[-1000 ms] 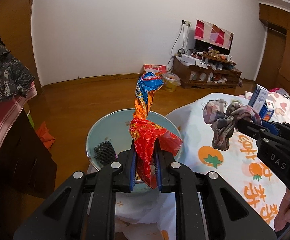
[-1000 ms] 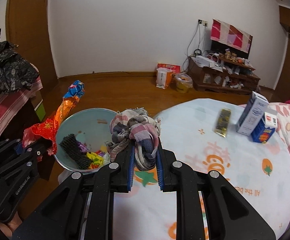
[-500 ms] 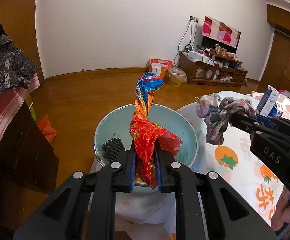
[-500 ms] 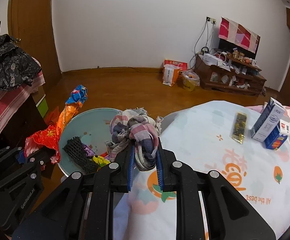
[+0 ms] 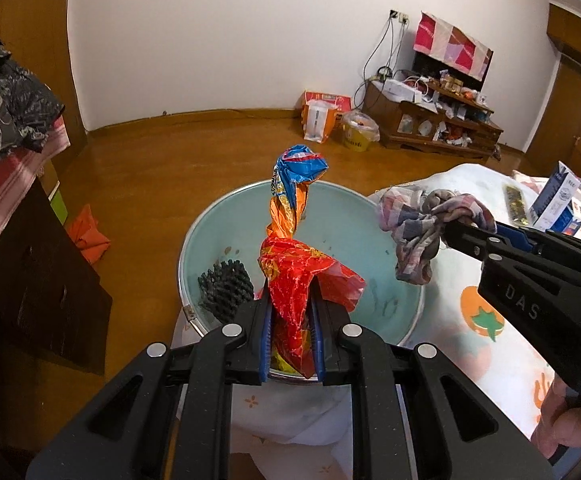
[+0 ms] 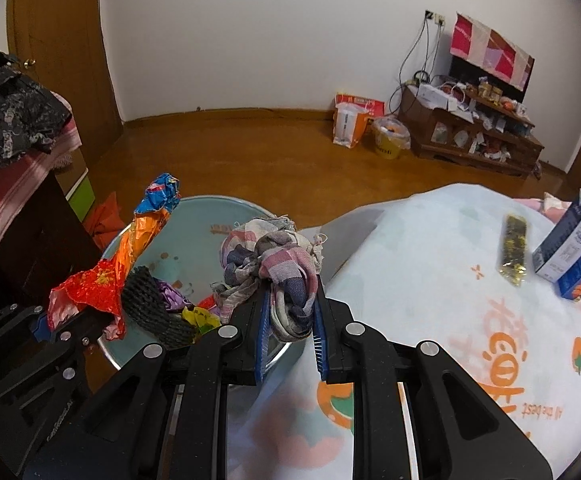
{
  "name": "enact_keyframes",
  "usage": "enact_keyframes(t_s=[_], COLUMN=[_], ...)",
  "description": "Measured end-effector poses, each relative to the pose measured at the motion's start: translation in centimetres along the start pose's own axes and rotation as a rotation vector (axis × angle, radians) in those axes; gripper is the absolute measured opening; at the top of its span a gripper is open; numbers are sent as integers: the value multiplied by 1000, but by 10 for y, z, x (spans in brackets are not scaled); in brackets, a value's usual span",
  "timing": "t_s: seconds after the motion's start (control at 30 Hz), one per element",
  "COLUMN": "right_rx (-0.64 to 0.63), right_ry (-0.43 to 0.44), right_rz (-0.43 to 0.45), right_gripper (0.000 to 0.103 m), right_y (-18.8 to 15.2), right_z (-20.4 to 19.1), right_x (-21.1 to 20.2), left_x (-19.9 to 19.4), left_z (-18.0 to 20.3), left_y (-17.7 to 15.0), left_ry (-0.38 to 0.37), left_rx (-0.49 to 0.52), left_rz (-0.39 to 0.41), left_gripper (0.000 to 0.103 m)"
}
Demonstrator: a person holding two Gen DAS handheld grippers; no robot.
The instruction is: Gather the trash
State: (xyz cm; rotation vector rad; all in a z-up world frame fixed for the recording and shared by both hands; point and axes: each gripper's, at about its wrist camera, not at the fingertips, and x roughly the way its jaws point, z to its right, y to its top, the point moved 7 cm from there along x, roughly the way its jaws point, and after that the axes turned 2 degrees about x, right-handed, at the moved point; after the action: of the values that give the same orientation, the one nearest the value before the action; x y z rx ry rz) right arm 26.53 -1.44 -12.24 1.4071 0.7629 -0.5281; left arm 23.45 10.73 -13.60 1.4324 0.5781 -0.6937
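Note:
My left gripper [image 5: 290, 300] is shut on a red, orange and blue snack wrapper [image 5: 290, 236] and holds it upright over a light blue trash bin [image 5: 330, 200]. My right gripper [image 6: 290, 304] is shut on a crumpled plaid cloth [image 6: 274, 256] at the bin's [image 6: 210, 208] right rim. The cloth [image 5: 422, 220] also shows in the left wrist view, the wrapper [image 6: 130, 252] in the right wrist view. The bin holds a black foam net [image 5: 226, 284] and coloured scraps [image 6: 198, 316].
A table with a fruit-print cloth [image 6: 450, 320] stands right of the bin; on it lie a dark packet [image 6: 512, 248] and two cartons [image 6: 570, 248]. A dark cabinet [image 5: 22, 260] stands to the left. An orange scrap [image 5: 88, 232] lies on the wooden floor.
Both grippers have moved toward the bin, which now looks larger and closer. The cloth has shifted from over the table toward the bin's rim. Both grips are unchanged.

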Motion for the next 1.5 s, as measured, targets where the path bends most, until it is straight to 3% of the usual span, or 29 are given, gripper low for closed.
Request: enact_keyframes(t_s=[0.33, 0.47, 0.57, 0.67, 0.73, 0.8, 0.93, 0.97, 1.1, 1.23, 1.5], right_rx=[9, 16, 37, 59, 75, 97, 128, 135, 159, 219, 361], right_ry=[19, 54, 63, 70, 66, 60, 15, -4, -117, -201, -268], right_rz=[-74, -99, -88, -67, -41, -13, 42, 54, 93, 72, 84], right_gripper=[21, 35, 48, 53, 61, 77, 84, 91, 91, 92, 92], right_y=[-2, -2, 1, 4, 7, 7, 4, 1, -14, -40, -84], right_z=[-2, -3, 0, 4, 10, 15, 39, 46, 81, 124, 186], right_x=[34, 40, 36, 28, 18, 8, -20, -27, -53, -76, -120], left_x=[26, 32, 30, 25, 18, 11, -3, -7, -18, -28, -52], left_z=[-3, -9, -13, -15, -16, -15, -7, -3, 25, 61, 139], left_y=[1, -2, -1, 0, 1, 3, 6, 6, 4, -1, -15], left_ry=[16, 39, 41, 50, 70, 79, 95, 95, 75, 39, -44], left_rx=[26, 13, -1, -10, -21, -30, -32, -27, 11, 71, 199], left_rz=[-50, -66, -60, -43, -17, 5, 41, 49, 68, 75, 98], left_gripper=[17, 37, 42, 50, 60, 70, 83, 84, 89, 91, 95])
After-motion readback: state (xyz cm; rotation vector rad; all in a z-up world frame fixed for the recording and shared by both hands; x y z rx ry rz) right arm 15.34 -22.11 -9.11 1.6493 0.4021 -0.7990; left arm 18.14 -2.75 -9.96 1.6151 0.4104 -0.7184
